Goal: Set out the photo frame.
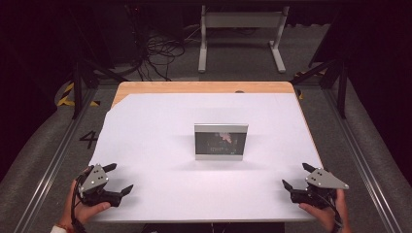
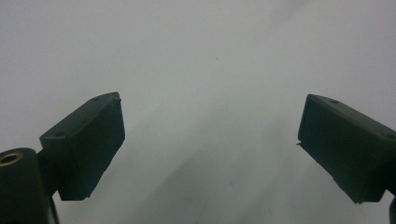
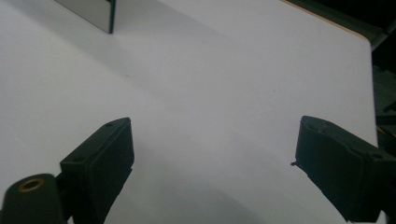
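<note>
White sheet (image 1: pixel 160 145) covers nearly all the tabletop; a strip of bare wood (image 1: pixel 204 87) shows along the far edge and at the far-left corner, where the sheet is cut at an angle. Near the centre, a bit toward the far side, a small silver-framed panel (image 1: pixel 221 141) stands upright, dark face w/ a few faint light marks turned to the near edge; can't tell what the marks are. Left gripper (image 1: pixel 118 179) sits at the near-left corner, held in the left hand (image 1: pixel 81 209), grey plate on top, jaws spread wide w/ nothing between. In the left gripper view its gripper (image 2: pixel 211 140) shows both black jaws far apart over plain white sheet (image 2: pixel 210 56). Right gripper (image 1: pixel 297 176) is at the near-right corner by the right edge, held in the right hand (image 1: pixel 324 213), jaws also wide, empty. In the right gripper view that gripper (image 3: pixel 212 158) looks across the sheet (image 3: pixel 224 84) to the panel's corner (image 3: pixel 93 11) at top left, well apart from the jaws; wood edge (image 3: pixel 327 21) runs at upper right. Both grippers are well apart from the panel. Beyond the table: grey floor, a tangle of cables (image 1: pixel 158 51), a white frame's legs (image 1: pixel 240 36).
</note>
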{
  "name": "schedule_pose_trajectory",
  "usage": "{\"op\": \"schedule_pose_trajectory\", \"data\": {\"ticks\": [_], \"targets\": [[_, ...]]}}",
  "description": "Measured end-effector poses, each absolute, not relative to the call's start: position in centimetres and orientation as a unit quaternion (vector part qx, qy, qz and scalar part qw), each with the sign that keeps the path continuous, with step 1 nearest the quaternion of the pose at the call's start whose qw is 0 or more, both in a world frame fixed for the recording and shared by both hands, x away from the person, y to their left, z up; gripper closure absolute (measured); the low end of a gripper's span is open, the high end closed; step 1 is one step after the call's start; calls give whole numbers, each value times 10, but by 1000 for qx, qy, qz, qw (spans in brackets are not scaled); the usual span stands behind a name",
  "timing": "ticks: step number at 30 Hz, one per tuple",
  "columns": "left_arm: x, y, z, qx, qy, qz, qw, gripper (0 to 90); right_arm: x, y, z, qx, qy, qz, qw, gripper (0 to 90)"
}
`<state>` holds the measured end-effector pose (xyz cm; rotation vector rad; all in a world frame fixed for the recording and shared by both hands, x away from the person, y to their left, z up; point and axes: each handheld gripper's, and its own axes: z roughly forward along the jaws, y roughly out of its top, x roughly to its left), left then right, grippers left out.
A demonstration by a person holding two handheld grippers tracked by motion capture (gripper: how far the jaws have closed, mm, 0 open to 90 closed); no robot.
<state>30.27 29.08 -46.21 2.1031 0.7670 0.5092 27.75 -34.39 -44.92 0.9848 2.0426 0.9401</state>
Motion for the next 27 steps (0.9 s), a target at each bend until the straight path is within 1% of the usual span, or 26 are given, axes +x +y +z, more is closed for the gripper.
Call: {"op": "schedule_pose_trajectory", "data": {"ticks": [1, 2, 4, 7, 14, 19, 27], "targets": [[302, 297, -465, 826, 314, 191, 427, 81, 277, -348, -450, 385, 777, 375, 329, 118], [302, 297, -465, 826, 314, 191, 427, 83, 277, -348, -450, 385, 777, 375, 329, 118], [301, 301, -467, 816, 324, 173, 446, 84, 276, -351, -451, 391, 771, 386, 322, 118], [298, 307, -468, 804, 336, 174, 459, 84, 276, -353, -454, 396, 767, 393, 316, 109], [295, 315, -468, 783, 355, 177, 479, 85, 274, -353, -455, 397, 764, 392, 324, 106], [293, 316, -467, 779, 356, 182, 483, 84, 274, -353, -452, 401, 758, 396, 327, 106], [292, 312, -465, 788, 346, 194, 472, 83, 275, -350, -451, 398, 760, 391, 334, 108]]}}
